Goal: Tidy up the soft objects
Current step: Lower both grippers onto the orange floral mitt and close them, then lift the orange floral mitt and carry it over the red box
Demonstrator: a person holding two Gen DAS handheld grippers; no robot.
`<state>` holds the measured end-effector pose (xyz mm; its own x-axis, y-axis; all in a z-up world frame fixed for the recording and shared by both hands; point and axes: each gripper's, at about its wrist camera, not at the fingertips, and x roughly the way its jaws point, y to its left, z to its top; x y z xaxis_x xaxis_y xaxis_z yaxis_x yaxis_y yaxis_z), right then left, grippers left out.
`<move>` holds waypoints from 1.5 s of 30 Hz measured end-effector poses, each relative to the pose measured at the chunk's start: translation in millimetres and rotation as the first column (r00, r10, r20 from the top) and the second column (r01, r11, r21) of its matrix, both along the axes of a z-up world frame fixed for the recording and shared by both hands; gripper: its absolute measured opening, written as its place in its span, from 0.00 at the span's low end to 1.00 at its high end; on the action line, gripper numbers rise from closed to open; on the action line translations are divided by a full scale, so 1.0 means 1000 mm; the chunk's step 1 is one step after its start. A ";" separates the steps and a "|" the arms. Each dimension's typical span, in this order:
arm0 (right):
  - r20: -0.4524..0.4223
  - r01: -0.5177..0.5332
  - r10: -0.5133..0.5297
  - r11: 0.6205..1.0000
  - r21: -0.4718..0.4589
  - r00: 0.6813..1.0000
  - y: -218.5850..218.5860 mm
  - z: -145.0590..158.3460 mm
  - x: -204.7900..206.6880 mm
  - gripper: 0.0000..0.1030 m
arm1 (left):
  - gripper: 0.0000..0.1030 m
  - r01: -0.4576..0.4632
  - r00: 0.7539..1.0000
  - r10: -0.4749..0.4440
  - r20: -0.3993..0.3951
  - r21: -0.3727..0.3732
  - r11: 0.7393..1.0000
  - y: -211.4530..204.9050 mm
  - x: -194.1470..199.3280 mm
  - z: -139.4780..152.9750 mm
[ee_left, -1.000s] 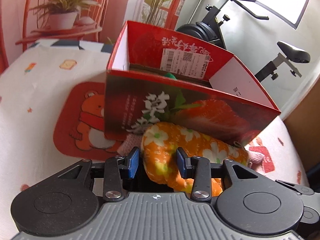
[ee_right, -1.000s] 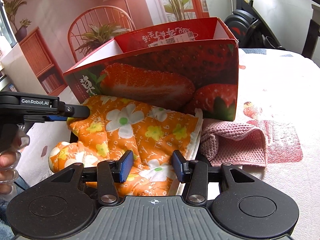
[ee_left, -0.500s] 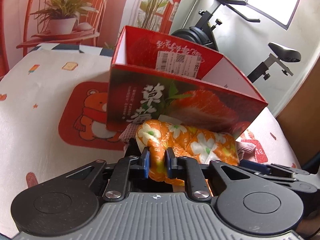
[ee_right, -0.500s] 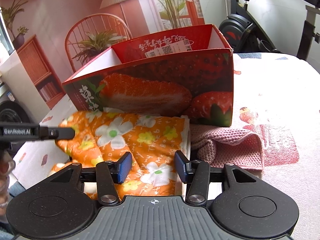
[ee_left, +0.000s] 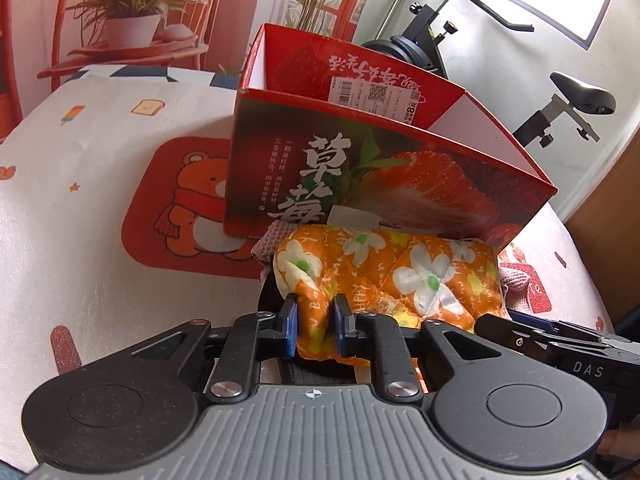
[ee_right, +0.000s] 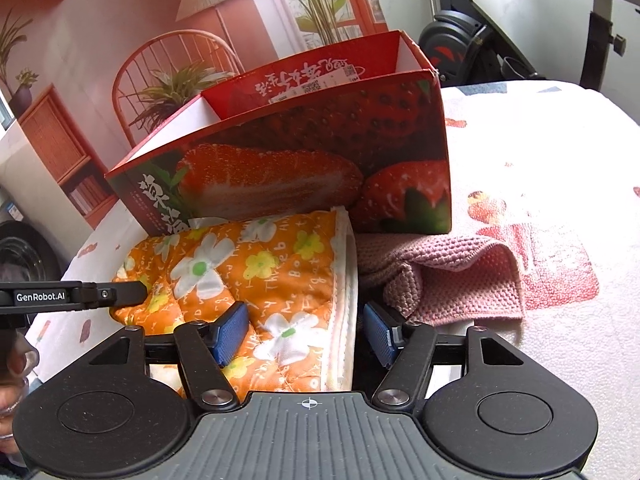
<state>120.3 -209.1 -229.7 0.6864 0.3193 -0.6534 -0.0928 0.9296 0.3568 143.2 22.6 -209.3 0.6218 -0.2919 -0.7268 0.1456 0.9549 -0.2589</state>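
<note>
Left gripper [ee_left: 314,326]: fingers pinching a bunched fold of the orange floral cloth [ee_left: 400,272]. Right gripper [ee_right: 304,334]: fingers spread, straddling the cloth's white-trimmed edge. Cloth lies on the table against the strawberry box [ee_right: 304,164], overlapping the pink knit towel [ee_right: 452,272].

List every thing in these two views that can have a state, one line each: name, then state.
Left claw: shut on the orange floral quilt.
Right claw: open, straddling the quilt's white edge.
Orange floral quilt: folded, lying against the box front.
Strawberry box: open-topped, upright.
Pink knitted cloth: crumpled, partly under the quilt.
Bear mat: flat, box on its corner.
</note>
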 end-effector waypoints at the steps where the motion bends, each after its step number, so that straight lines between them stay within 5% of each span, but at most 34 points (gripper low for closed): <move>1: 0.001 -0.001 0.001 1.000 0.000 1.000 0.000 0.000 0.000 0.57 | 0.19 0.000 1.000 0.000 -0.001 0.000 1.000 0.000 0.000 0.000; 18: 0.152 -0.090 0.105 0.990 -0.108 0.983 0.020 0.031 -0.012 0.18 | 0.19 -0.002 1.000 0.002 -0.008 0.011 1.000 -0.002 0.001 -0.002; 31: 0.094 -0.090 0.098 0.992 -0.091 0.991 0.018 0.019 -0.010 0.17 | 0.18 0.001 1.000 -0.001 0.015 0.007 1.000 -0.003 -0.002 0.001; 45: 0.235 -0.093 0.121 0.987 -0.128 0.964 0.022 0.059 -0.027 0.14 | 0.14 0.011 0.976 -0.008 0.217 -0.012 1.000 -0.001 -0.026 0.046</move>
<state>93.2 -186.8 -170.8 0.7943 0.3320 -0.5088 -0.2640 0.9429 0.2031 117.1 21.8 -162.9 0.7615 -0.3076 -0.5706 0.2091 0.9498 -0.2329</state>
